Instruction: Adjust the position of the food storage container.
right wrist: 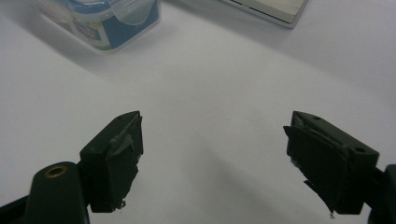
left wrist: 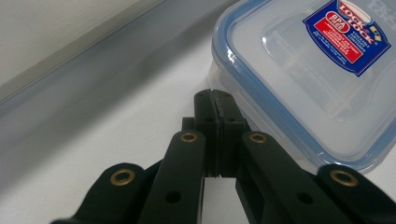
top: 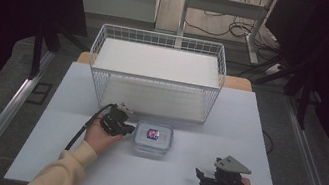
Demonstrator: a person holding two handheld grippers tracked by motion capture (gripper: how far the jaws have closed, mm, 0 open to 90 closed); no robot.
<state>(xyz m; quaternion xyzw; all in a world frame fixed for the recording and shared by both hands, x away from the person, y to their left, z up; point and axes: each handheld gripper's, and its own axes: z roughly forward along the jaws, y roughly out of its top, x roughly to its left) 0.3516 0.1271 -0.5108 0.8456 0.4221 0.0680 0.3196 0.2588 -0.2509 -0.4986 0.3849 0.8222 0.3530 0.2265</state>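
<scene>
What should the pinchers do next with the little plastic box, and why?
Probably open the left gripper. Its jaws are shut with nothing between them, right beside the edge of the container, so they cannot take hold as they are. Open, they could close on the blue-rimmed lid. The right gripper is already open, apart from the container, over the bare table.

A white wire basket (top: pixel 155 73) stands at the far side of the pale bench (top: pixel 226 133). Beyond it, cables (top: pixel 224 26) trail across the floor (top: pixel 127 28).
</scene>
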